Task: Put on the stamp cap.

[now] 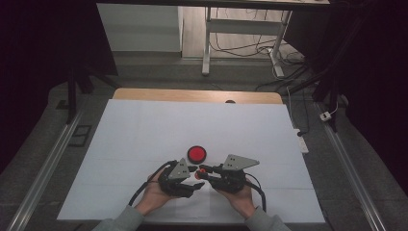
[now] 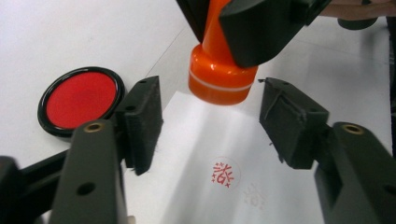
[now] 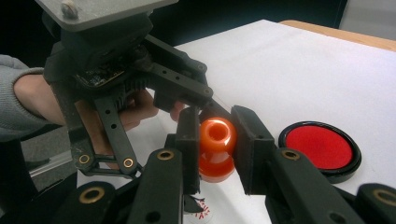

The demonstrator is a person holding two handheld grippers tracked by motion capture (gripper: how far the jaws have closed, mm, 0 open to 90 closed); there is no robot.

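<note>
An orange stamp (image 3: 216,135) hangs just above a small white sheet (image 2: 187,140), and my right gripper (image 3: 216,140) is shut on its neck. A red round imprint (image 2: 223,172) marks the sheet below it. My left gripper (image 2: 212,107) stands open low over the sheet, its pads on either side of the imprint and touching nothing. In the high view both grippers meet near the table's front middle, the left gripper (image 1: 196,177) facing the right gripper (image 1: 202,172), with the stamp (image 1: 200,170) between them. The red ink pad (image 1: 197,154) lies open just behind them.
A large white cover (image 1: 144,134) spreads over the wooden table (image 1: 192,95). The ink pad (image 2: 80,99) sits close beside my left jaw. Beyond the far edge stand a desk frame (image 1: 208,43) and loose cables (image 1: 288,72) on the floor.
</note>
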